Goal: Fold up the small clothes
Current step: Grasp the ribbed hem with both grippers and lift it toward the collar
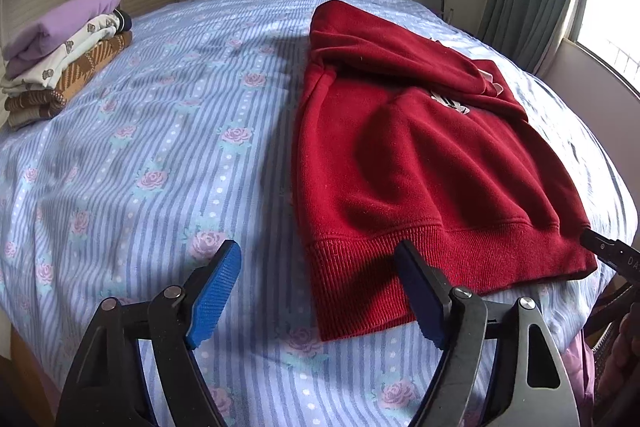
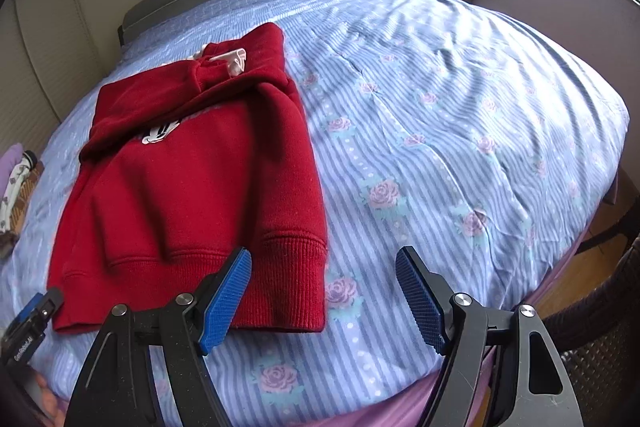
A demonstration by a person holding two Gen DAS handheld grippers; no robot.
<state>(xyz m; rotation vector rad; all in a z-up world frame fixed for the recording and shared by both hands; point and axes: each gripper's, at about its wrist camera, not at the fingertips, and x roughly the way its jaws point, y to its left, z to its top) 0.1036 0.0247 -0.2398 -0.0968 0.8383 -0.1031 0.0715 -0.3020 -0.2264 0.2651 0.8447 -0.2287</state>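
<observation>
One red hoodie [image 1: 420, 155], three folded garments [image 1: 60, 59].

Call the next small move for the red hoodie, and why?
Probably bring both grippers down onto the ribbed hem of the red hoodie and pinch it. The sleeves already lie folded in across its front, the left gripper and right gripper hang open at the hem's two near corners, holding nothing, so a bottom-to-top fold looks next.
</observation>
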